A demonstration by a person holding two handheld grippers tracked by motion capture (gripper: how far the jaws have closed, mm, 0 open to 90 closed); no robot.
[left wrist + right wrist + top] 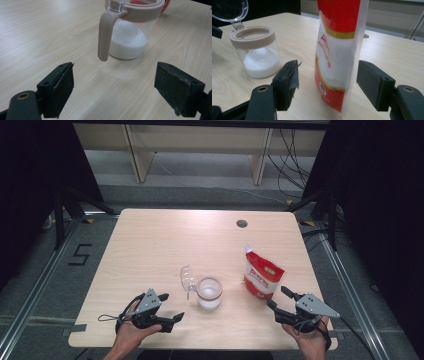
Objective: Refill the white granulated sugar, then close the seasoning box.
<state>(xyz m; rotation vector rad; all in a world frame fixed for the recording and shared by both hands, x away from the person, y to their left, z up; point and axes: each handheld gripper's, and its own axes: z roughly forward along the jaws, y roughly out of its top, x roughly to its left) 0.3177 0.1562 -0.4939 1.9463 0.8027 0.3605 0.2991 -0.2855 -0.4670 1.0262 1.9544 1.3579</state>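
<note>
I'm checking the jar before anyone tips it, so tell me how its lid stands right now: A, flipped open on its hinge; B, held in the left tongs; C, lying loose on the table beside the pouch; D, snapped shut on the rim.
A: the clear lid stands raised behind the jar, attached at the rim, so the mouth is open, with white powder visible inside.

Pale wooden table (pixel 150 250) (dark round grommet (pixel 242 223) near far edge), floor mark "5" (pixel 80 254).
</note>
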